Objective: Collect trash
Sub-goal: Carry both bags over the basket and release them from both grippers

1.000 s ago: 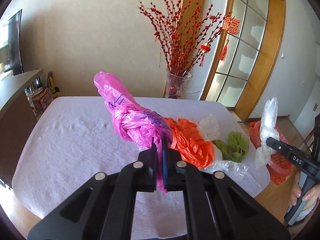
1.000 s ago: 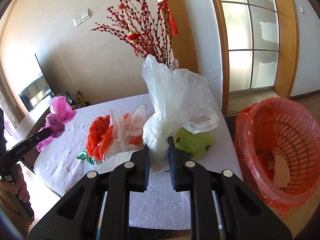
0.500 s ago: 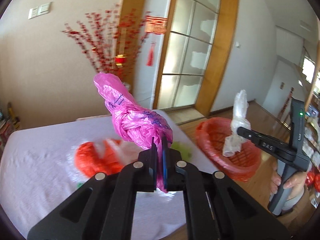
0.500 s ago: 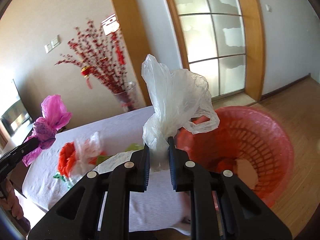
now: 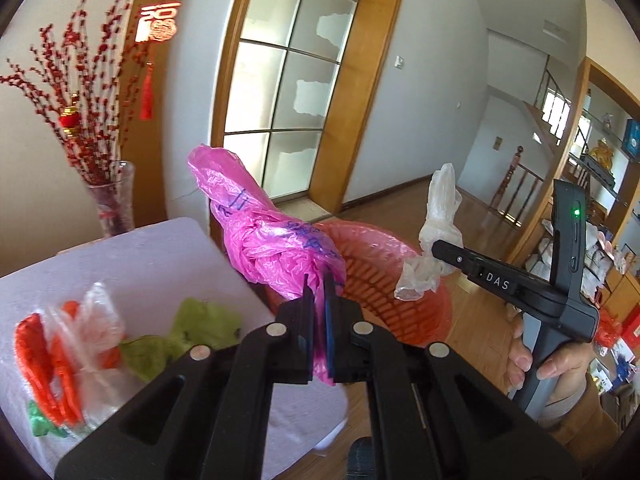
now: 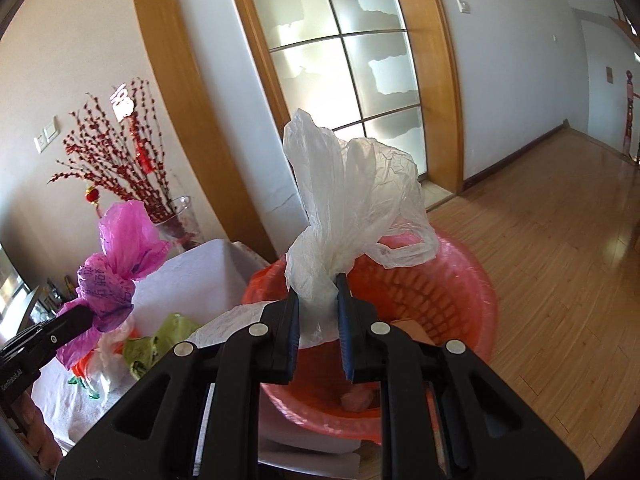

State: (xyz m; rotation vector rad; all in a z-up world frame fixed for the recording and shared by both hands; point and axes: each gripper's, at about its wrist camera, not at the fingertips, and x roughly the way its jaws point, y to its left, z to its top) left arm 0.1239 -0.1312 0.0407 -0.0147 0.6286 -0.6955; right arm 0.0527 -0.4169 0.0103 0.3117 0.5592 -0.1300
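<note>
A tall frosted-glass door with a grid of panes in a warm wooden frame (image 6: 352, 80) lets bright daylight onto the pale plaster wall (image 6: 512, 80) and the glossy honey-coloured wooden plank floor (image 6: 560, 240). Beyond the far corner of the white cloth-covered table (image 5: 132, 264), a clear glass vase of red berry branches (image 5: 108, 200) stands against the wall.

Bright daylight through frosted glass door (image 6: 352, 80); floor (image 6: 560, 232) glare, heavy fisheye edge bending, mild blur at left margins.
</note>
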